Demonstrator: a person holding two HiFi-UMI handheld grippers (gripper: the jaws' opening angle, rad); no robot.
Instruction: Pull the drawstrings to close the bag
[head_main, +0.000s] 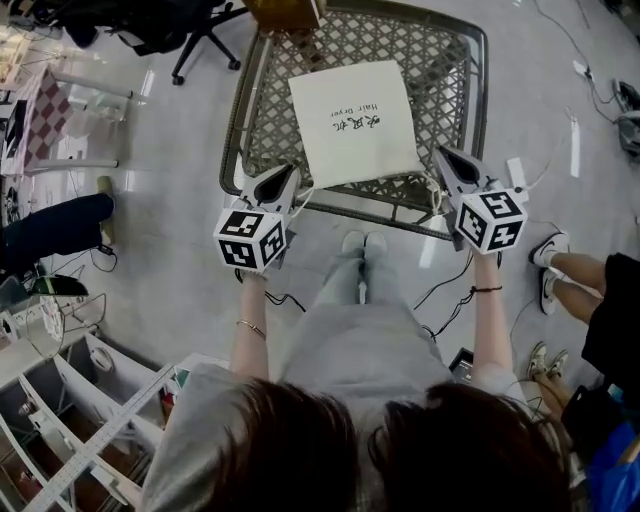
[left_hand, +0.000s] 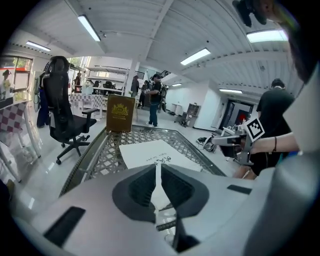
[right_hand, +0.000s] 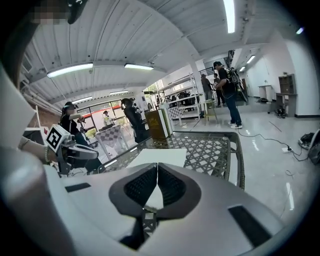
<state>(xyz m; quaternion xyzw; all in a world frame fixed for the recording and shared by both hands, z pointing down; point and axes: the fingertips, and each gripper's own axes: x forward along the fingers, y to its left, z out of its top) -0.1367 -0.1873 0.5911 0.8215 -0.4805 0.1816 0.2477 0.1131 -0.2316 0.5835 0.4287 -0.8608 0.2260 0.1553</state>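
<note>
Bag (head_main: 352, 122) lying on tabletop (head_main: 440, 70); left gripper (head_main: 285, 180), right gripper (head_main: 445, 160) flanking near corners, jaws together, gripping nothing visible. Advisable: opening, clamping drawstrings (head_main: 434, 196), pulling apart evenly.

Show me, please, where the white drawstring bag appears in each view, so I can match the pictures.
Head view: the white drawstring bag lies at top centre, flat on the lattice table.
Left gripper view: the bag is at centre, just beyond the jaws.
Right gripper view: the bag is at centre, just beyond the jaws.
Shared landmark: the brown box at the table's far end.
</note>
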